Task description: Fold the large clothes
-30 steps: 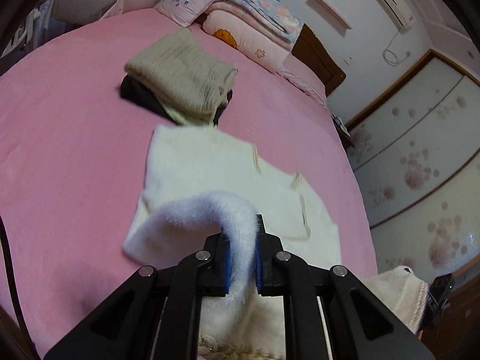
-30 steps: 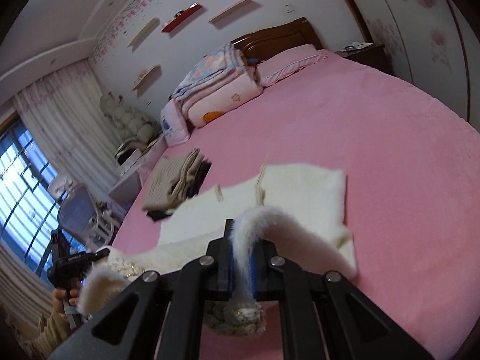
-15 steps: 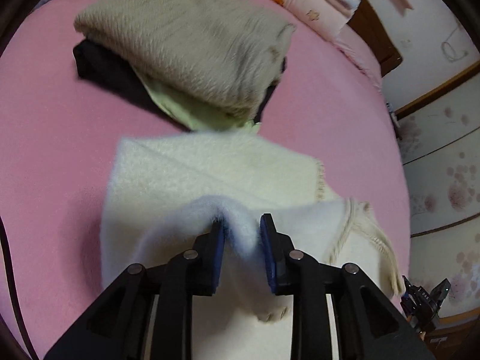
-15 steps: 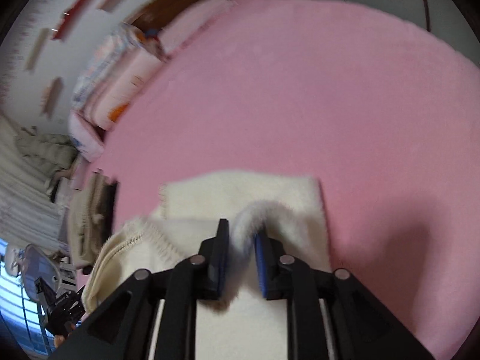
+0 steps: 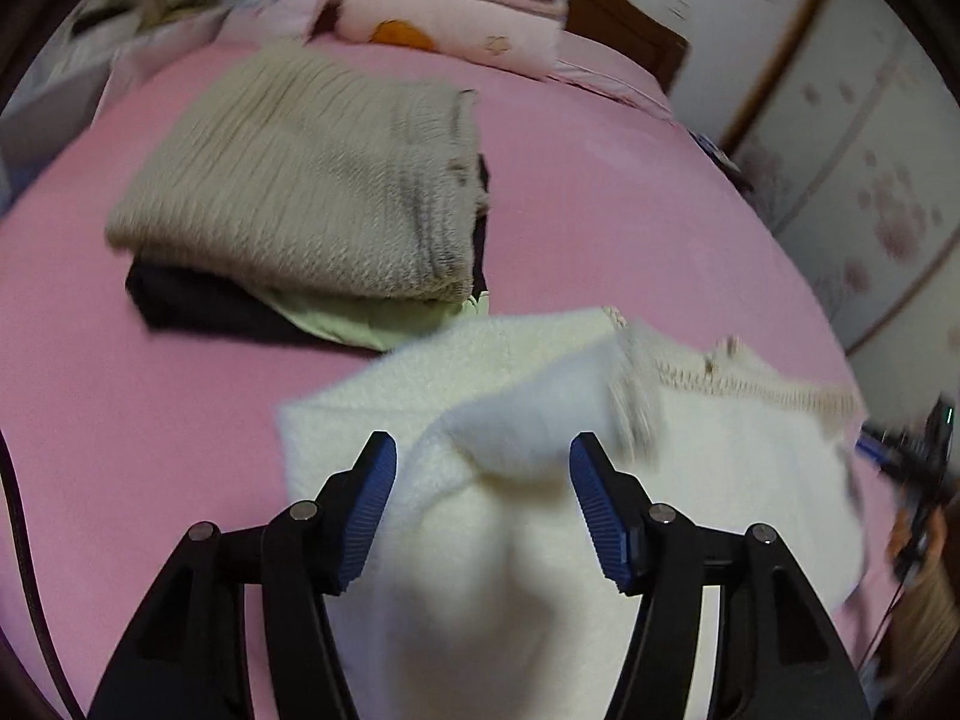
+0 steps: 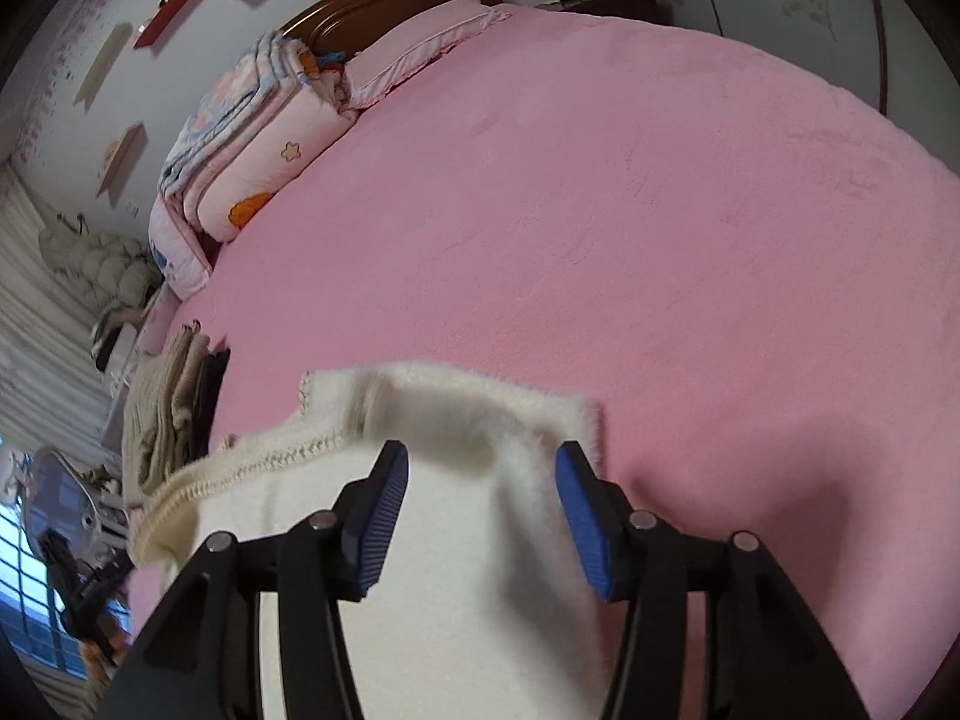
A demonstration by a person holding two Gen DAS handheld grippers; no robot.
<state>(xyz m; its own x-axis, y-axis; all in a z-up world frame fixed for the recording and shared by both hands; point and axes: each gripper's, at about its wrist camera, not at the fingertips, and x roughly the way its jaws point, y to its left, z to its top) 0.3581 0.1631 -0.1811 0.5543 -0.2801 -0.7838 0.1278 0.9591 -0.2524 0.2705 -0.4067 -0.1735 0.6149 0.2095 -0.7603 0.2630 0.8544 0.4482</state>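
The left gripper (image 5: 483, 462) has its jaws about half apart and they are opening. A soft hump of the cream fleece garment (image 5: 708, 480) stands up between the blue ribbed pads (image 5: 372, 504), but the pads do not press on it; there is a gap on both sides. The right gripper (image 6: 480, 474) is the same: jaws opening, about half wide, with a fold of the cream garment (image 6: 456, 570) rising between its pads and leaning toward the right pad; I cannot tell if it touches that pad.

The garment is thick, fluffy and off-white, like plush or long fleece. It lies folded on the pink bed cover (image 5: 120, 420), filling the lower middle of both wrist views directly under and in front of the fingers. In the left view its far edge shows a knitted, crocheted-looking trim (image 5: 744, 384) in a slightly darker cream, at the right centre of the frame. In the right view the same trim (image 6: 264, 462) runs along the left side, and the far corner of the garment is square and flat on the cover.

Beyond the garment, in the upper left of the left view, there is a stack of folded clothes (image 5: 300, 192): a beige ribbed knit on top, a pale green piece and a black one under it. The stack lies just beside the garment's far edge. The bed cover is smooth and velvety. At the head of the bed, folded quilts (image 6: 240, 138) with flower prints are piled before a dark wooden headboard (image 6: 390, 0).
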